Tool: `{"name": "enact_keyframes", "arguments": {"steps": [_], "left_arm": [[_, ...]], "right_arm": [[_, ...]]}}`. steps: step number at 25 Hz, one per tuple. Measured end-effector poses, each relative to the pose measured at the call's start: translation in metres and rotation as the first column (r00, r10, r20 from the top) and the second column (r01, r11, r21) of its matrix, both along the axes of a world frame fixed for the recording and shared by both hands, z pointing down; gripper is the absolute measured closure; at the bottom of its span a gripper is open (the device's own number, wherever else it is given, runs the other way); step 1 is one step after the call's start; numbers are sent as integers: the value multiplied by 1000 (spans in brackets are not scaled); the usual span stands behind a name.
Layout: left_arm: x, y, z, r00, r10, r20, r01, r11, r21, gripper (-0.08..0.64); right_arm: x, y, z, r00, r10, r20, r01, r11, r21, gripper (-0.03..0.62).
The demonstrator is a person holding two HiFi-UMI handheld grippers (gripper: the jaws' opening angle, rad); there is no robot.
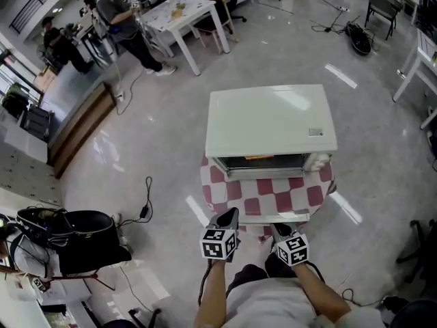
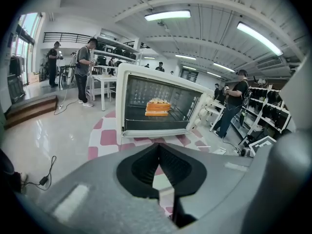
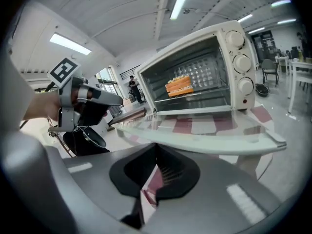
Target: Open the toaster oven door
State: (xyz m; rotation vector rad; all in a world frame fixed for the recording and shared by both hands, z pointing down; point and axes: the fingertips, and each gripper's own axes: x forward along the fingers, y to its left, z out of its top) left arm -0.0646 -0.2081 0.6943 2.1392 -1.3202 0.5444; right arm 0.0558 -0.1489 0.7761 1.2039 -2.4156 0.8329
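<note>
A white toaster oven [image 1: 271, 125] stands on a small table with a red-and-white checked cloth [image 1: 213, 183]. Its glass door [image 3: 204, 130] lies flat and open toward me, with the white handle [image 1: 273, 218] at the near edge. Toast [image 2: 157, 107] sits on the rack inside. My left gripper [image 1: 229, 215] is just in front of the door's left corner, jaws together and empty. My right gripper [image 1: 281, 229] hangs just short of the handle, a little right of the middle, also shut on nothing. The left gripper [image 3: 114, 100] also shows in the right gripper view.
A black bag [image 1: 75, 238] and a cable [image 1: 145, 210] lie on the floor to the left. White tables [image 1: 184, 16] with people [image 1: 126, 19] are at the back left. A person [image 2: 236, 104] stands to the oven's right. Chairs and a table leg [image 1: 410, 60] are at the right.
</note>
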Motion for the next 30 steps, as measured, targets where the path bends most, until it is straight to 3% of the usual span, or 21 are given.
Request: {"name": "enact_keyframes", "arguments": {"steps": [5,14,30], "left_arm": [[5,1,6,1000,5,6,-5,1000,-9,555],[16,10,16,1000,24,15,-24,999,-33,555],[9,26,18,999,29,27,-28,999,-37,555]], "right_arm": [[5,4,23,998,50,26,-49,997,-63,591],[35,13,62,989,137,-55,-143,978,-149,589],[38,8,67,983,178,-47,-183,972,-149,590]]}}
